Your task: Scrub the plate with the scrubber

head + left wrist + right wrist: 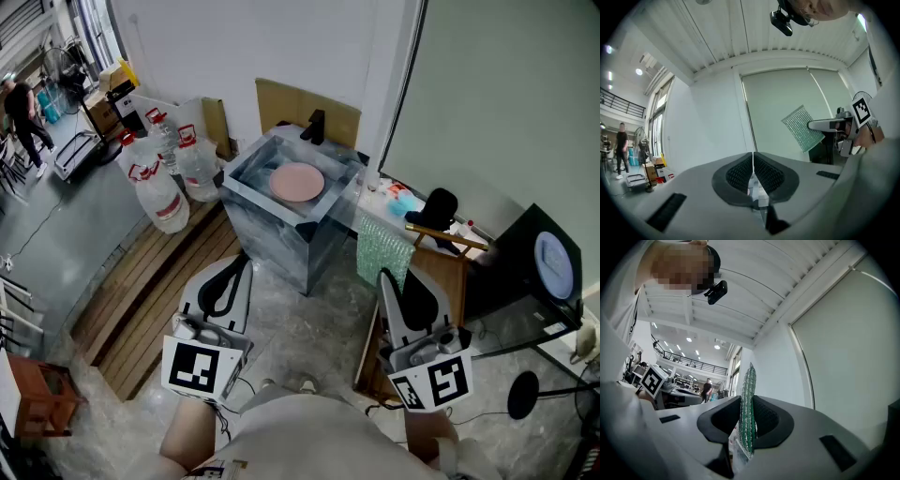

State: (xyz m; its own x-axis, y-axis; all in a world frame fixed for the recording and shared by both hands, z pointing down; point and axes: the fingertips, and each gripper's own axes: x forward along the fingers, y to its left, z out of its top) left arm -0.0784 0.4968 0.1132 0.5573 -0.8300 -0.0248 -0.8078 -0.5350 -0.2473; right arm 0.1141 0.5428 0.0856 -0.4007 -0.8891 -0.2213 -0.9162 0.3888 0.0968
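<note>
A round pink plate point(297, 182) lies flat in the steel sink point(272, 230) ahead of me. Both grippers are held near my body, well short of the sink, and point upward toward the ceiling. My right gripper point(386, 277) is shut on a green mesh scrubber point(382, 246). In the right gripper view the scrubber point(749, 399) stands edge-on between the pads. The left gripper view shows the same scrubber point(802, 129) as a flat green square sticking out of the right gripper point(820, 124). My left gripper point(240, 264) is shut, its pads point(761, 172) meeting with nothing between them.
A black faucet point(314, 125) stands at the sink's far rim. Several large water jugs point(161, 192) sit left of the sink beside a slatted wooden platform point(155, 291). A wooden table point(441, 272) with clutter and a black box point(544, 267) stand at the right. A person point(21, 112) walks far left.
</note>
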